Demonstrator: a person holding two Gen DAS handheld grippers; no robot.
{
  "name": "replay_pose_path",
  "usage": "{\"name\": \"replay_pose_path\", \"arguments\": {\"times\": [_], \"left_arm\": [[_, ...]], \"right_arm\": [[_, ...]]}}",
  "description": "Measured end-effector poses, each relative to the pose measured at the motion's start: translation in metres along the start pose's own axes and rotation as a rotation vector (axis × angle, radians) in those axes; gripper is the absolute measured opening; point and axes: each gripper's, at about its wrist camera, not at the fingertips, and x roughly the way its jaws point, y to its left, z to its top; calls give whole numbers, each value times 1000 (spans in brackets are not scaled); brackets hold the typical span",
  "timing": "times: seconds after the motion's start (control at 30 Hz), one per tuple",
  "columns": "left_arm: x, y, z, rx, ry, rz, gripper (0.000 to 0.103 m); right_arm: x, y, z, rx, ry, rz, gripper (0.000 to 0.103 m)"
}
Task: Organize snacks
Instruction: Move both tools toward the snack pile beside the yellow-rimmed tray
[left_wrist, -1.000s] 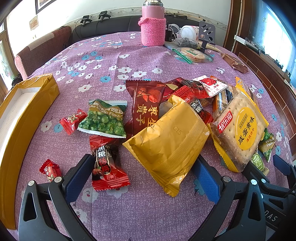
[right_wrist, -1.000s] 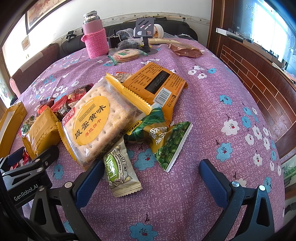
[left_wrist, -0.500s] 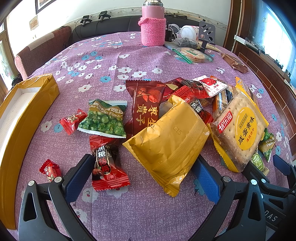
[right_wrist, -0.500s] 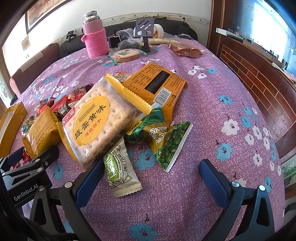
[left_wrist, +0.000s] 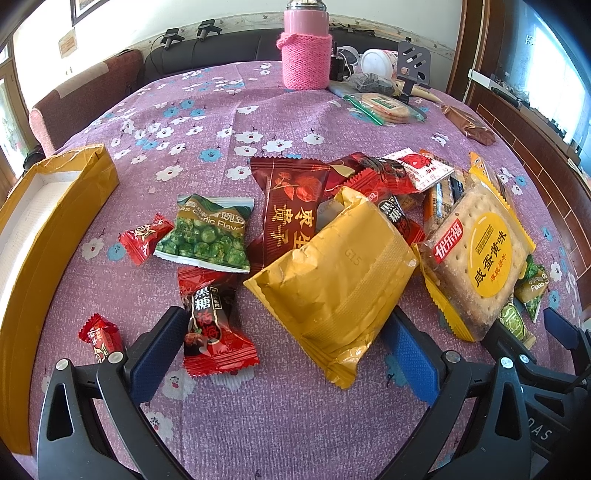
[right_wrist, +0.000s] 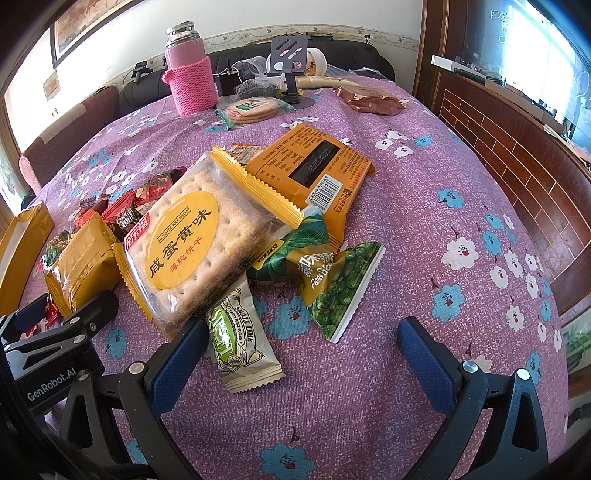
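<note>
A heap of snack packets lies on the purple flowered tablecloth. My left gripper (left_wrist: 282, 350) is open, low over the cloth, with a gold foil bag (left_wrist: 332, 280) and a red candy packet (left_wrist: 212, 328) lying between its fingers. A green pea packet (left_wrist: 207, 232), a dark red packet (left_wrist: 291, 206) and a cracker pack (left_wrist: 476, 258) lie beyond. My right gripper (right_wrist: 299, 347) is open; a lime candy packet (right_wrist: 236, 339) lies by its left finger, with a green pea packet (right_wrist: 340, 280), the cracker pack (right_wrist: 188, 240) and an orange packet (right_wrist: 314, 170) ahead.
An open yellow cardboard box (left_wrist: 33, 229) sits at the table's left edge. A pink knit-sleeved flask (left_wrist: 306, 48), a bag of round biscuits (left_wrist: 384, 105), a phone stand (right_wrist: 290, 59) and a brown packet (right_wrist: 373, 99) stand at the far side. A wooden wall runs along the right.
</note>
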Motion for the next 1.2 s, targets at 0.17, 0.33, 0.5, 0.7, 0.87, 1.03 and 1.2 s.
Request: {"name": "replay_pose_path", "arguments": {"times": [0.17, 0.33, 0.5, 0.7, 0.87, 1.03, 1.2], "left_arm": [[-8, 5, -14, 37, 14, -40, 103], [-16, 3, -23, 100, 24, -78, 103], [-19, 2, -24, 174, 75, -120, 103], [-25, 3, -34, 208, 43, -139, 103], [-26, 2, -35, 209, 46, -134, 103], [-28, 2, -37, 210, 41, -132, 103], [-33, 6, -42, 215, 34, -167, 103]], "right_arm": [[-1, 1, -1, -9, -1, 9, 103], [0, -1, 0, -11, -1, 10, 103], [0, -1, 0, -10, -1, 9, 103], [0, -1, 0, -10, -1, 9, 103], [0, -1, 0, -10, -1, 9, 103], [0, -1, 0, -11, -1, 8, 103], [1, 0, 0, -9, -2, 6, 103]]}}
